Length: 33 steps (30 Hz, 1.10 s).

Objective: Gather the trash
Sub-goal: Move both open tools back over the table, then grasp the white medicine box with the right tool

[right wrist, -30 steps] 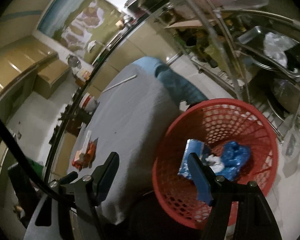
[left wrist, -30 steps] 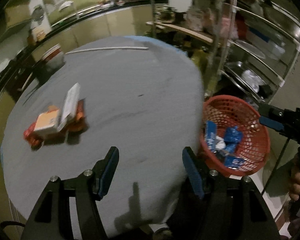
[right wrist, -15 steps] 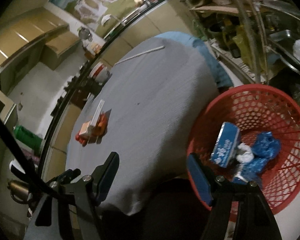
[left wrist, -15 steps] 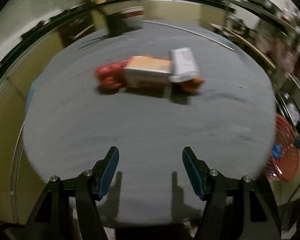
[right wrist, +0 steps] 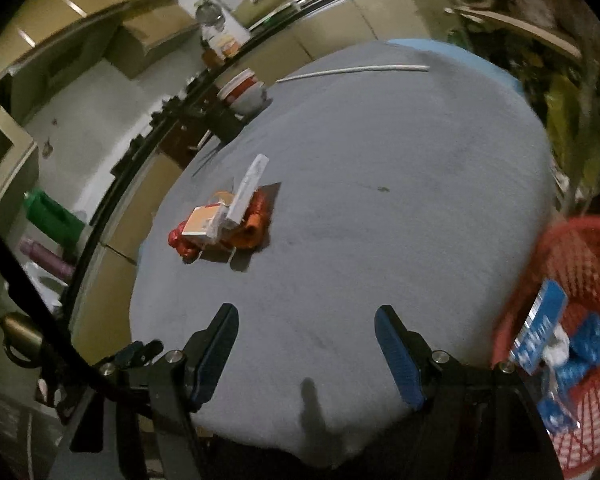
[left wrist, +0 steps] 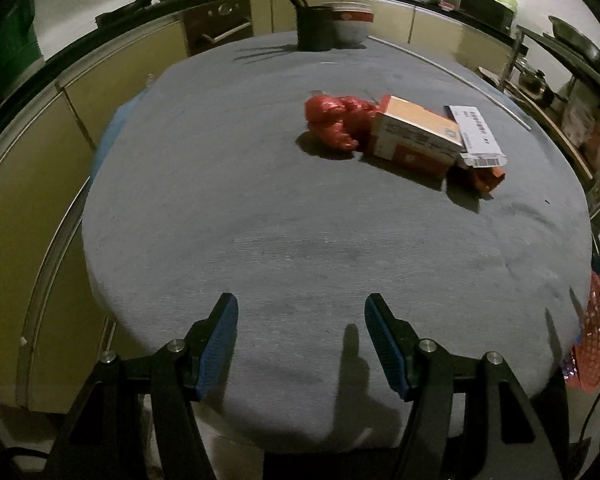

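A pile of trash lies on the grey round table (left wrist: 300, 240): a crumpled red bag (left wrist: 334, 124), an orange-and-white carton (left wrist: 416, 138), a white barcode box (left wrist: 478, 136) and an orange wrapper (left wrist: 486, 176). The pile also shows in the right wrist view (right wrist: 228, 220). My left gripper (left wrist: 300, 336) is open and empty over the near table edge, facing the pile. My right gripper (right wrist: 306, 344) is open and empty over the near edge. The red mesh basket (right wrist: 576, 256) holds blue packets (right wrist: 540, 336) and stands off the table's right side; its rim shows in the left wrist view (left wrist: 594, 344).
A dark pot (left wrist: 314, 32) and a red-and-white bowl (left wrist: 350, 26) stand at the table's far edge. A thin white rod (right wrist: 356, 70) lies across the far side. Kitchen cabinets surround the table; a metal rack (left wrist: 560, 80) stands to the right.
Both grippers have swung left, away from the basket and toward the trash pile. The pile now sits ahead of the left gripper; the basket has slid to the right edge of both views.
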Tool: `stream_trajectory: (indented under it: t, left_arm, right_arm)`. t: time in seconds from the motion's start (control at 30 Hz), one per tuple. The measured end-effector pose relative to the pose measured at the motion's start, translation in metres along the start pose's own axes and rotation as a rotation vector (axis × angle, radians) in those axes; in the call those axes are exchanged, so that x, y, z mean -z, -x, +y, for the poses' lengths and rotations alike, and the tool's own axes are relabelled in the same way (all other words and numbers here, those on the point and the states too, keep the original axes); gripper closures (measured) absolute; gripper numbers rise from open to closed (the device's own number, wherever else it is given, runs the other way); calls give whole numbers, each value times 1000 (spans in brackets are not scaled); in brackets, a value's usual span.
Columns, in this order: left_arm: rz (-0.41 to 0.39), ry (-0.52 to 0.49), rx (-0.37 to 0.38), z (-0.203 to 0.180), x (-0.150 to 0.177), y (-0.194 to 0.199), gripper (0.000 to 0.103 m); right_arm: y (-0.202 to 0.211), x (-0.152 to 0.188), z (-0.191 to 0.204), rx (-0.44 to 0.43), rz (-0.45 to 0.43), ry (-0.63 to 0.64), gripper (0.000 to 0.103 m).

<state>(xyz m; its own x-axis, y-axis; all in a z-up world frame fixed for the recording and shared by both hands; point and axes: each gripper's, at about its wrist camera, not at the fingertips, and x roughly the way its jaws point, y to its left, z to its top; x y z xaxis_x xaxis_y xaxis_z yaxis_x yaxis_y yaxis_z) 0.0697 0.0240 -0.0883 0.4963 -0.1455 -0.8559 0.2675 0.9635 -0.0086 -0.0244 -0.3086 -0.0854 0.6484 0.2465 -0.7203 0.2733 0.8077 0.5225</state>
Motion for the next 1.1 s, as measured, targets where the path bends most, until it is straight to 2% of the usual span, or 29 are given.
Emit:
stream_trajectory:
  t: [0.43, 0.67, 0.83, 0.9, 0.97, 1.03, 1.1]
  left_arm:
    - [17, 95, -2, 35, 4, -11, 36]
    - [11, 124, -6, 47, 3, -9, 36]
    - [14, 132, -3, 50, 0, -8, 36]
    - [11, 127, -3, 48, 0, -8, 36]
    - [8, 121, -2, 46, -1, -7, 36]
    - [4, 121, 9, 41, -4, -2, 36]
    - [-1, 122, 28, 36, -10, 2, 36]
  right_arm:
    - [-98, -90, 88, 116, 64, 83, 29]
    - [-161, -123, 114, 289, 114, 56, 29]
    - [-197, -127, 124, 442, 162, 110, 29]
    - [-204, -124, 122, 477, 177, 137, 31]
    - [-203, -120, 117, 482, 183, 148, 51]
    - [-198, -116, 108, 436, 202, 153, 65]
    - [-186, -112, 97, 410, 201, 151, 69]
